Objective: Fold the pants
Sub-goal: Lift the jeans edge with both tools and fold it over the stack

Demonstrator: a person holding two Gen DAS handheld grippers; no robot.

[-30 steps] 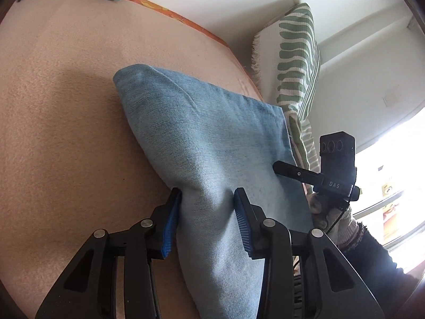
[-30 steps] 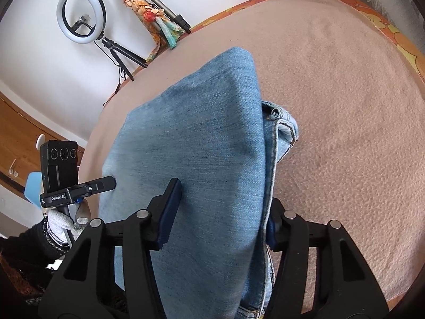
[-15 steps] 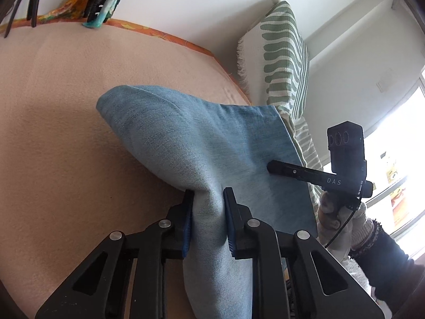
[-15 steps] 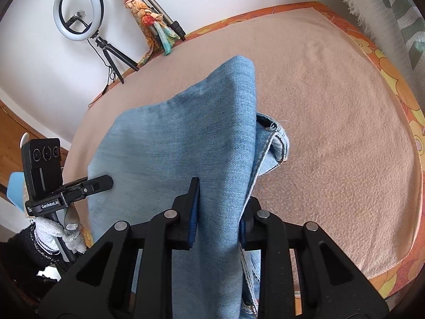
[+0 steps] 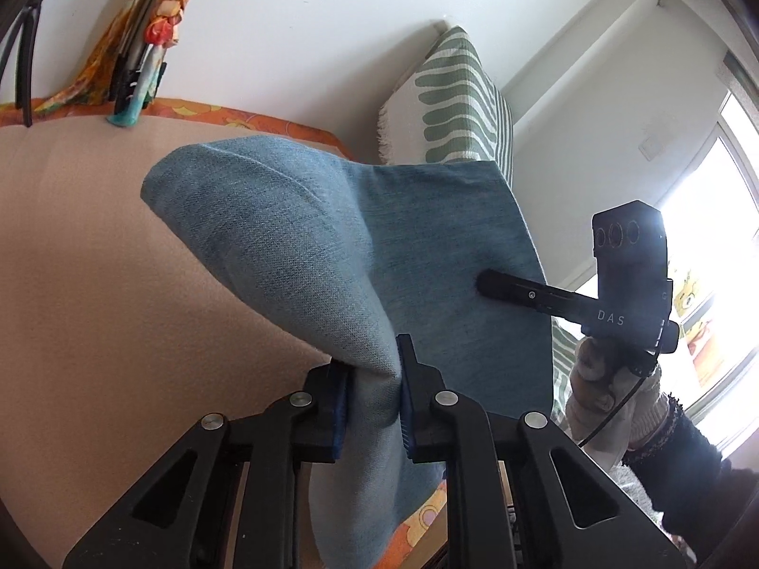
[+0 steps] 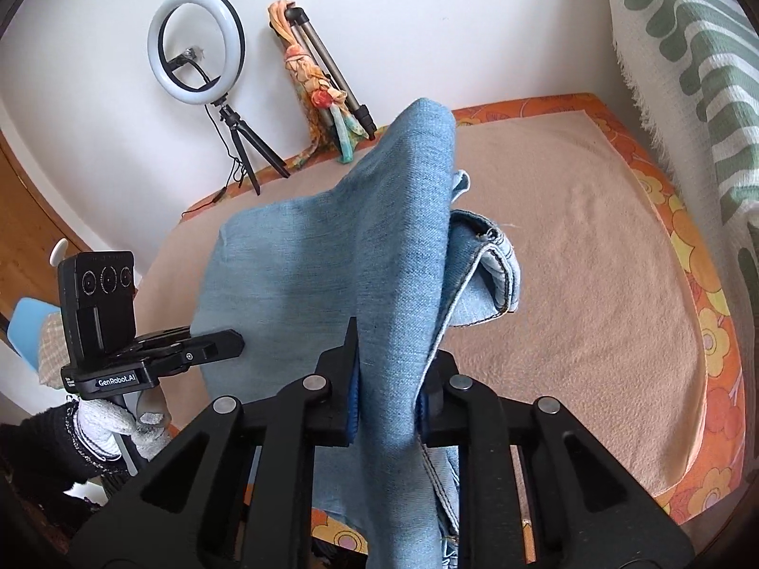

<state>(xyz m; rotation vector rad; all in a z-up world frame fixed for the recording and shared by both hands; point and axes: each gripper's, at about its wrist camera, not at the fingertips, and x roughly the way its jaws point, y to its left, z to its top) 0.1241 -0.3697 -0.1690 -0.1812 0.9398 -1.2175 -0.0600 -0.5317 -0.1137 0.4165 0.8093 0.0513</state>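
Note:
Light blue denim pants (image 5: 294, 246) hang folded between my two grippers above a beige blanket (image 5: 95, 261). My left gripper (image 5: 372, 398) is shut on a bunched fold of the denim. My right gripper (image 6: 386, 396) is shut on the other side of the pants (image 6: 332, 261), whose stitched hem (image 6: 493, 256) droops to the right. Each gripper shows in the other's view: the right one (image 5: 479, 282) pinching the cloth edge, the left one (image 6: 237, 346) at the left edge.
The beige blanket (image 6: 569, 261) lies on an orange flowered cover (image 6: 716, 379). A green-and-white striped cushion (image 5: 455, 104) stands at the wall. A ring light on a tripod (image 6: 197, 47) and a second tripod with a scarf (image 6: 318, 80) stand at the far edge.
Both grippers went from open around the denim to shut on it, then lifted it. The pants rose off the blanket and now hang between them.

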